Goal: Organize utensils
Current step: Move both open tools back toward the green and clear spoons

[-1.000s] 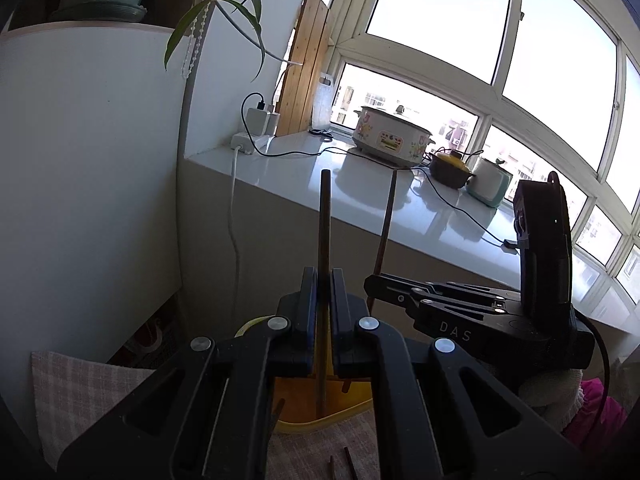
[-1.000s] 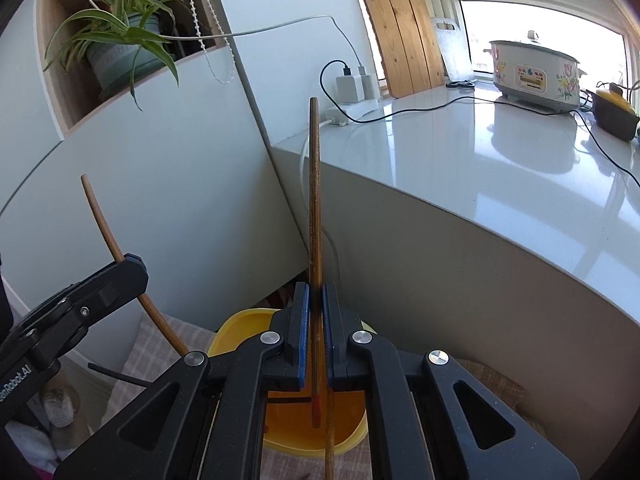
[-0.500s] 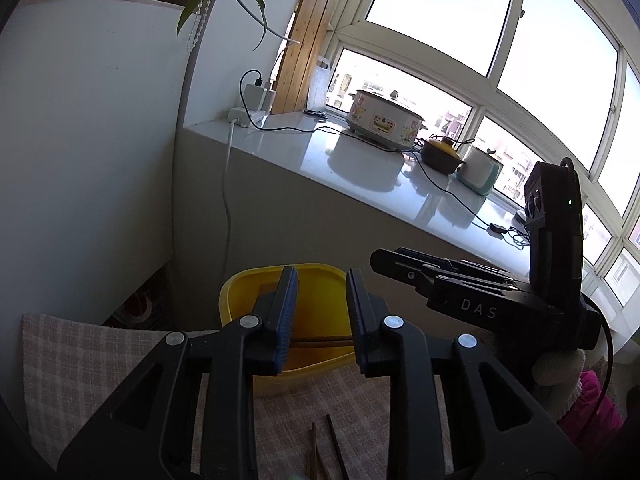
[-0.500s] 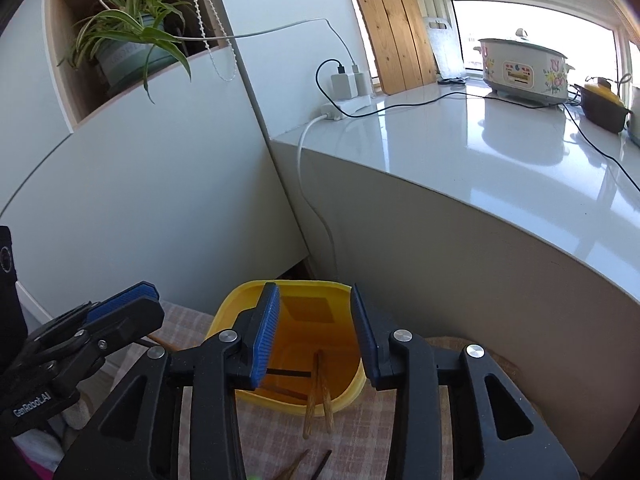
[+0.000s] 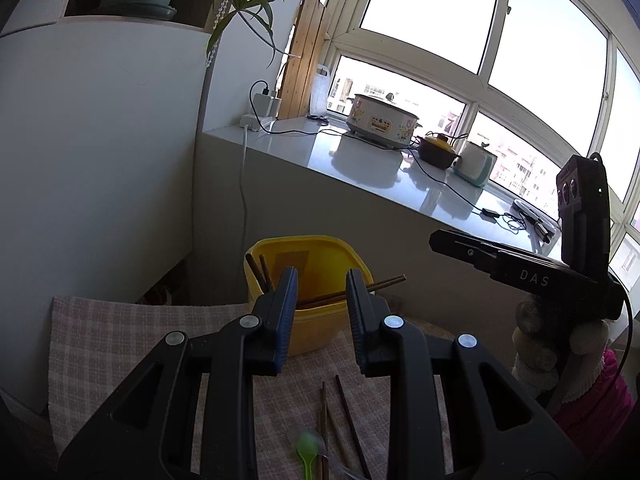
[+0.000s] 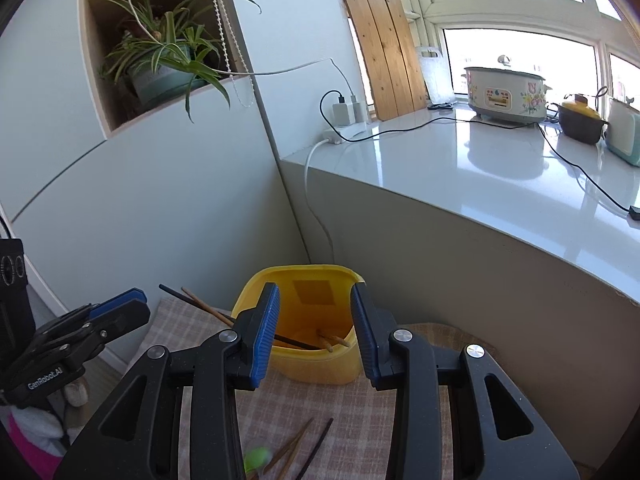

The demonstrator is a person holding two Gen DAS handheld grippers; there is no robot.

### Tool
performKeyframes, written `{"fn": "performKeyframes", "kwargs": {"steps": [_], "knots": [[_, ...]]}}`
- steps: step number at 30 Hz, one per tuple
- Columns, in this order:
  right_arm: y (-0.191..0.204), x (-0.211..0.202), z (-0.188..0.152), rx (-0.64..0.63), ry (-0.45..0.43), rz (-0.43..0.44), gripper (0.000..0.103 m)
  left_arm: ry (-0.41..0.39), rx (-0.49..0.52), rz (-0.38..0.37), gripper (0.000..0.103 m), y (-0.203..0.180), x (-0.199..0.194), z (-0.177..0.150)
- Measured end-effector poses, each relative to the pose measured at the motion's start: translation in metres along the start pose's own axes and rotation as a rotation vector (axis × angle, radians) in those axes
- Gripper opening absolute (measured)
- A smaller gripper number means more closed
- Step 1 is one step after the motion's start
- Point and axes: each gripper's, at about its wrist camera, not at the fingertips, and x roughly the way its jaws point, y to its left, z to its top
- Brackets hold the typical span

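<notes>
- Left wrist view: the left gripper (image 5: 320, 286) has its jaws open, with nothing between them. Just past the jaws stands the yellow tub (image 5: 308, 332) on the checked cloth (image 5: 100, 340). Some chopsticks in the tub (image 5: 344, 294) lean on its rim. That part looks done.
- Below the jaws, near the camera, loose chopsticks (image 5: 340, 420) and a green spoon (image 5: 306, 446) lie on the cloth. These are left to put away, I think.
- The right gripper (image 5: 440, 238) is off to the right of the jaws, and I cannot tell its jaws from here.
- One second ago these jaws were shut on a stick held upright over the tub. Now they are open and further back.
- Right wrist view: the right gripper's jaws (image 6: 314, 320) are open and hold nothing. The yellow tub (image 6: 316, 368) sits right behind them, with sticks inside. More sticks and the green spoon (image 6: 256, 458) lie below the jaws.
- One second ago these jaws also pinched an upright stick. It is let go now.
</notes>
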Motion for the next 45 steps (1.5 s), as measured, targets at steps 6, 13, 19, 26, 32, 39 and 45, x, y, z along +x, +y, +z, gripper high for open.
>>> {"fn": "performKeyframes", "kwargs": {"steps": [6, 13, 19, 26, 32, 39, 45], "knots": [[0.004, -0.016, -0.032, -0.030, 0.032, 0.020, 0.035, 0.081, -0.012, -0.008, 0.023, 0.009, -0.010, -0.034], [0.002, -0.019, -0.082, -0.048, 0.097, 0.074, 0.058, 0.203, -0.004, -0.008, 0.023, 0.013, -0.011, -0.082], [0.002, -0.005, -0.114, -0.053, 0.226, 0.104, 0.058, 0.324, -0.036, -0.015, 0.023, 0.019, 0.002, -0.129], [0.017, 0.016, -0.136, -0.078, 0.356, 0.170, 0.058, 0.421, -0.032, -0.014, 0.023, 0.019, 0.016, -0.166], [0.040, 0.044, -0.156, -0.168, 0.485, 0.201, 0.058, 0.473, 0.004, -0.012, 0.023, 0.015, 0.022, -0.182], [0.060, 0.077, -0.181, -0.253, 0.611, 0.211, 0.035, 0.495, 0.015, -0.009, 0.023, 0.016, 0.022, -0.188], [0.060, 0.092, -0.187, -0.241, 0.657, 0.221, 0.023, 0.500, 0.015, -0.002, 0.023, 0.022, 0.018, -0.192]]}}
